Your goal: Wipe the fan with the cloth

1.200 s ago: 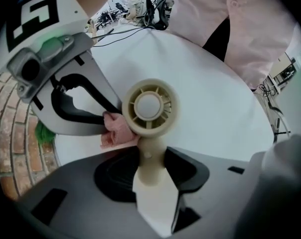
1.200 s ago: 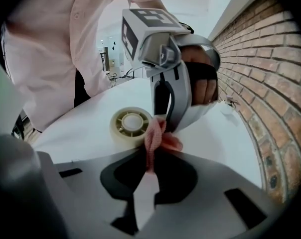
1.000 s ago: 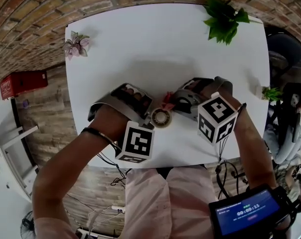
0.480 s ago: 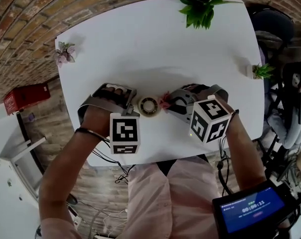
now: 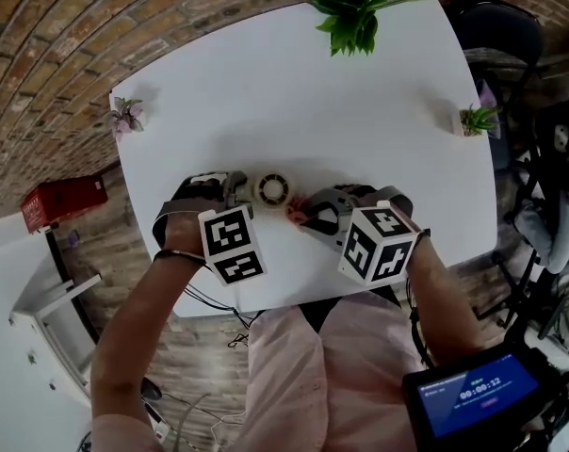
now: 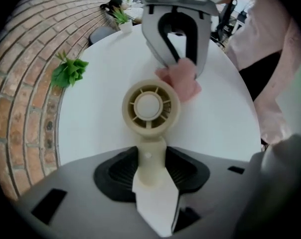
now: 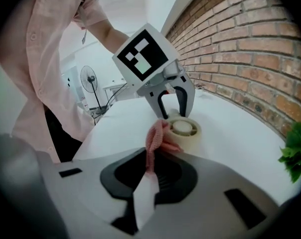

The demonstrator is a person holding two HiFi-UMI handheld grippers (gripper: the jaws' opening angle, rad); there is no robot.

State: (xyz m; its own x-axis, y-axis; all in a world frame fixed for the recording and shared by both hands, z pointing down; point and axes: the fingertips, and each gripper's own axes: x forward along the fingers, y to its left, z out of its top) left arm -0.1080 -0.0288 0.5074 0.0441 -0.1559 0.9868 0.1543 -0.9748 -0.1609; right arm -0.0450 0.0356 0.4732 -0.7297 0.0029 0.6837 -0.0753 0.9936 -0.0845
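- Left gripper view: your left gripper (image 6: 150, 169) is clamped on the handle of the small cream fan (image 6: 150, 107). The fan's round grille faces up on the white counter (image 6: 225, 128).
- Right gripper view: your right gripper (image 7: 149, 176) pinches the pink cloth (image 7: 157, 136), and the cloth's free end touches the fan's rim.
- Head view: the fan sits between both grippers, near the counter's front edge.

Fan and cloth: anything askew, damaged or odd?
Nothing stands out. The fan lies face up on the white table, its handle gripped in the left claw; the right claw pinches the pink cloth beside the fan's rim. No spill or damage shows.
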